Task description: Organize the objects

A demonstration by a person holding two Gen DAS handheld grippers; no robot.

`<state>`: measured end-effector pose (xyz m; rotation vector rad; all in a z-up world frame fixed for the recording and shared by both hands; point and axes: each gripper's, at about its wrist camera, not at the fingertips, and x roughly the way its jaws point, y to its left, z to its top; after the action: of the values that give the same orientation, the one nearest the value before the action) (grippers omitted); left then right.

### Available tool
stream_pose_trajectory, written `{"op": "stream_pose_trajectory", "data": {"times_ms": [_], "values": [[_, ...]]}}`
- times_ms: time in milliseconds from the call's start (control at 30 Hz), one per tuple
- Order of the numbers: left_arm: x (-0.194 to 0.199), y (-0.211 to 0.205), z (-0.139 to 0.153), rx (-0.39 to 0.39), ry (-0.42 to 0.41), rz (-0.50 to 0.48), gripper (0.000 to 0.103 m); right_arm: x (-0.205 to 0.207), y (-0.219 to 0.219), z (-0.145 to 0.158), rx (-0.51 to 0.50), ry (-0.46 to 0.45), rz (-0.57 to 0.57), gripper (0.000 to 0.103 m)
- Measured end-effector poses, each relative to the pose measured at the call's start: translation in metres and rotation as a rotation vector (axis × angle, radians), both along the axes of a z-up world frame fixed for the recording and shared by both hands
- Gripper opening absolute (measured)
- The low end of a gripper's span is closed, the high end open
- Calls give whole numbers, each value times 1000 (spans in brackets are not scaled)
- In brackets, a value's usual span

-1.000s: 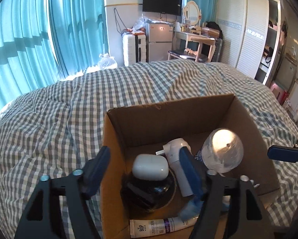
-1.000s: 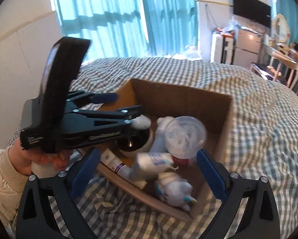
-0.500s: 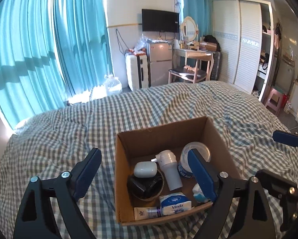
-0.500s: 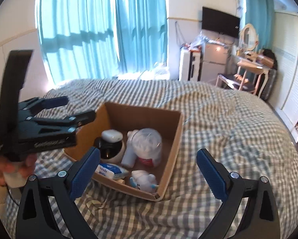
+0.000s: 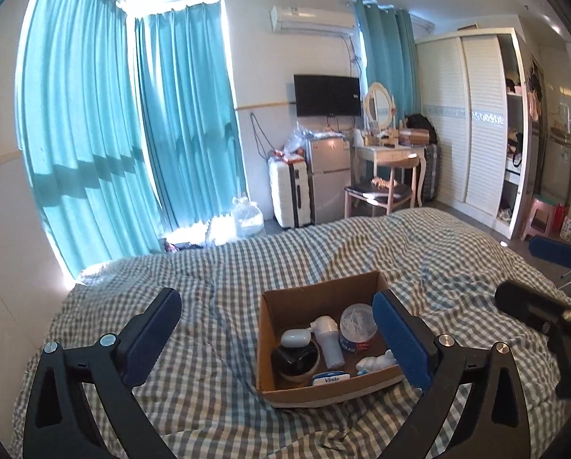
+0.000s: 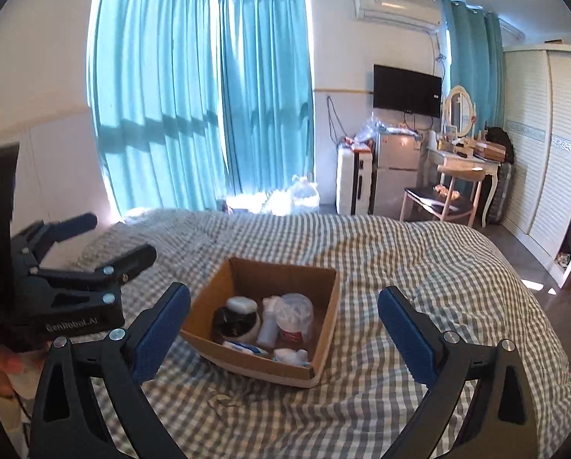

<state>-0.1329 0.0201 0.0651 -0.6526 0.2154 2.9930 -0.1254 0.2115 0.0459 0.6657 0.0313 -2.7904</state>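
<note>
A brown cardboard box (image 5: 297, 308) sits on the checked bedspread; it also shows in the right wrist view (image 6: 329, 321). It holds a black bowl (image 5: 295, 359) with a white earbud case (image 5: 295, 339) on top, a white bottle (image 5: 329, 340), a clear lidded tub (image 5: 356, 325), a Vinda tissue pack (image 5: 330, 379) and a small white toy (image 5: 373, 363). My left gripper (image 5: 278, 338) is open and empty, well back from the box. My right gripper (image 6: 283, 329) is open and empty, also back from the box. The left gripper body shows in the right wrist view (image 6: 75, 287).
The grey checked bed (image 5: 216, 267) spreads all round the box. Teal curtains (image 5: 132, 134), a white suitcase (image 5: 289, 193), a small fridge (image 5: 329, 176), a dressing table with chair (image 5: 388, 176) and a white wardrobe (image 5: 476, 122) stand beyond the bed.
Both grippers have pulled up and back from the box, so it looks much smaller. The tissue pack that was falling a second ago now lies in the box.
</note>
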Motion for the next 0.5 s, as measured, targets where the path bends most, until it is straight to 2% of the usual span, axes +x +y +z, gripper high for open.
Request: {"op": "stream_pose_trajectory", "data": {"times_ms": [267,367,500], "values": [[58,-4,27,6,106,14,103,52,13,33,-37,118,-30,101],[74,-5,29,25,130,16,103,67,15,33,-34,156,-45,101],[86,-7,14,52,103,25,103,96,15,20,-7,241,-35,102]]}}
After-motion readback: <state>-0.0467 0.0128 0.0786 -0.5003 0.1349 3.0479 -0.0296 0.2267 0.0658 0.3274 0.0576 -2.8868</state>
